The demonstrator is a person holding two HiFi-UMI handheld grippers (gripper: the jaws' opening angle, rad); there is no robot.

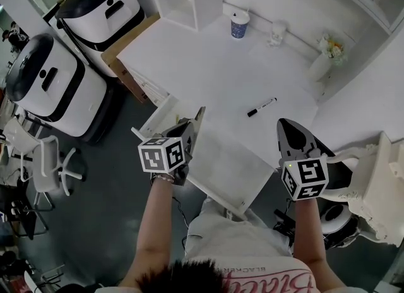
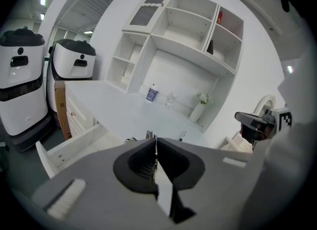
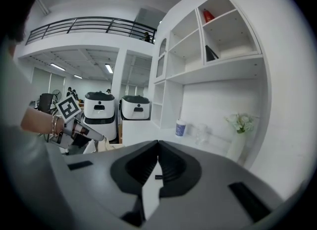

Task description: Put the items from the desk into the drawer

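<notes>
A black marker (image 1: 261, 107) lies on the white desk (image 1: 208, 71); it also shows just past the jaws in the left gripper view as the marker (image 2: 182, 135). The white drawer (image 1: 158, 118) stands pulled out at the desk's left front, and the drawer (image 2: 74, 144) also appears at lower left in the left gripper view. My left gripper (image 1: 198, 115) hangs over the drawer's right end, shut and empty (image 2: 156, 140). My right gripper (image 1: 285, 125) hovers at the desk's front right edge, near the marker. Its jaws meet at the tips with nothing held (image 3: 158, 143).
A blue paper cup (image 1: 240, 25), a clear glass (image 1: 278, 33) and a white vase of flowers (image 1: 325, 58) stand along the desk's far side. Two white machines with black tops (image 1: 57, 83) flank the desk's left. A white chair (image 1: 379, 184) is at the right.
</notes>
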